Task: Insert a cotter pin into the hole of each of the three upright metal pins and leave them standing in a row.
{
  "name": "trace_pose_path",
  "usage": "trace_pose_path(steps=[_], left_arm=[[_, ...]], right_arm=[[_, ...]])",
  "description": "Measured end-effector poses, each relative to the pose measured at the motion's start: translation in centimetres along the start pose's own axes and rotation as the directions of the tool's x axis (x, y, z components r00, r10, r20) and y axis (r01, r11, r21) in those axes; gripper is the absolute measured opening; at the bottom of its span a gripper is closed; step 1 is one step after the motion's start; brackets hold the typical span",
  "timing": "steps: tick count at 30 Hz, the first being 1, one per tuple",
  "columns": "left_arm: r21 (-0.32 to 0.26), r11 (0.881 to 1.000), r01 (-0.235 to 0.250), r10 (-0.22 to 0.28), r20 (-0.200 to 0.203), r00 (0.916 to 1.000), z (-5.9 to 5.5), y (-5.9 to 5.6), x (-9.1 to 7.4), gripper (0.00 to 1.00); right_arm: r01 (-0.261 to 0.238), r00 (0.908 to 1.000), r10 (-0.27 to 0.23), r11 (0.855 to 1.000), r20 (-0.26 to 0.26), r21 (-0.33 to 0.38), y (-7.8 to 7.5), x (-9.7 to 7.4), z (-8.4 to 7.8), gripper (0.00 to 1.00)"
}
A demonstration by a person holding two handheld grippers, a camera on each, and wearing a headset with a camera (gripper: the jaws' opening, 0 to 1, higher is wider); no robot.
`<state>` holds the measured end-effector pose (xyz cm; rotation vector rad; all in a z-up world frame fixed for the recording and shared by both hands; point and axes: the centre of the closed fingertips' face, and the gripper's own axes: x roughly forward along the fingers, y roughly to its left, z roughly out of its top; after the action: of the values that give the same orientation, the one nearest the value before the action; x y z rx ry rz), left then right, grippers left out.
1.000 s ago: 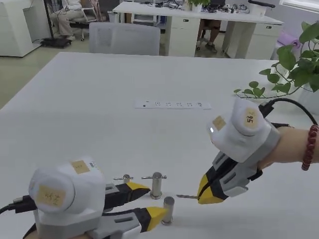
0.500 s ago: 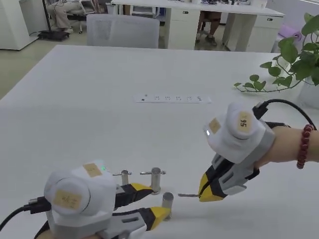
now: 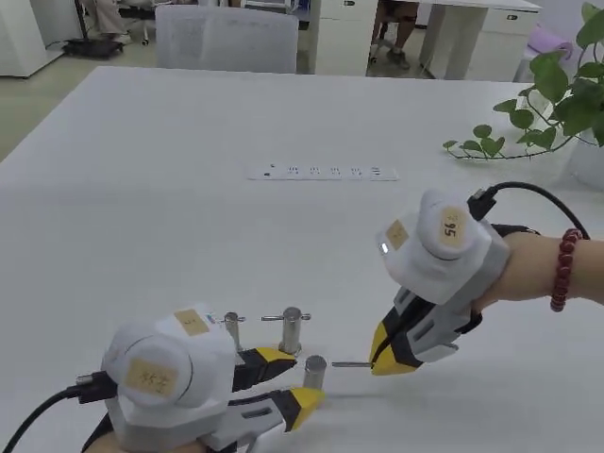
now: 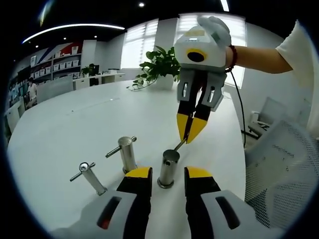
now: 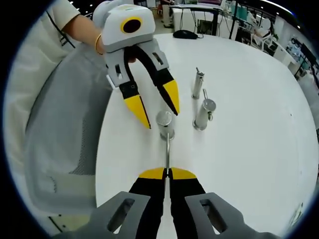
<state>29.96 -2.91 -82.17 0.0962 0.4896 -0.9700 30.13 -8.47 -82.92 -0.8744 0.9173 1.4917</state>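
Observation:
Three upright metal pins stand in a row near the table's front edge. Two of them carry a cotter pin crosswise through the top. The third, bare pin stands between the jaws of my left gripper, which is open with a gap on each side. My right gripper is shut on a thin cotter pin. It holds the cotter pin level, with the free tip at the top of the bare pin.
A white power strip lies flat mid-table. A potted plant trails leaves over the far right of the table. A grey chair stands beyond the far edge.
The head camera has tipped down, so the scene sits higher. My right gripper has edged the cotter pin's tip slightly closer to the bare pin. The left gripper still brackets that pin.

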Motion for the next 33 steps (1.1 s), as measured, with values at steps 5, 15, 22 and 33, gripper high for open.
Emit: trace_pose_path(steps=[5,15,22,33], left_arm=[[-0.007,1.000,-0.006,0.006,0.002,1.0000,0.0,0.1,0.3,0.19],[-0.005,1.000,-0.007,0.007,0.005,1.0000,-0.1,0.2,0.7,0.15],[0.008,1.000,0.001,-0.001,0.002,1.0000,-0.2,0.0,0.7,0.12],[0.013,1.000,0.017,-0.017,-0.001,0.9999,-0.2,0.1,0.8,0.12]], right_arm=[[-0.012,0.9999,0.012,1.000,0.008,-0.003,0.0,0.3,0.2,0.03],[-0.016,0.9999,0.016,0.999,0.003,-0.033,-0.1,0.5,0.6,0.03],[-0.016,0.9999,0.016,0.999,0.004,-0.040,-0.1,0.4,0.7,0.03],[-0.015,0.9998,0.016,0.998,0.012,-0.068,0.0,0.1,1.2,0.03]])
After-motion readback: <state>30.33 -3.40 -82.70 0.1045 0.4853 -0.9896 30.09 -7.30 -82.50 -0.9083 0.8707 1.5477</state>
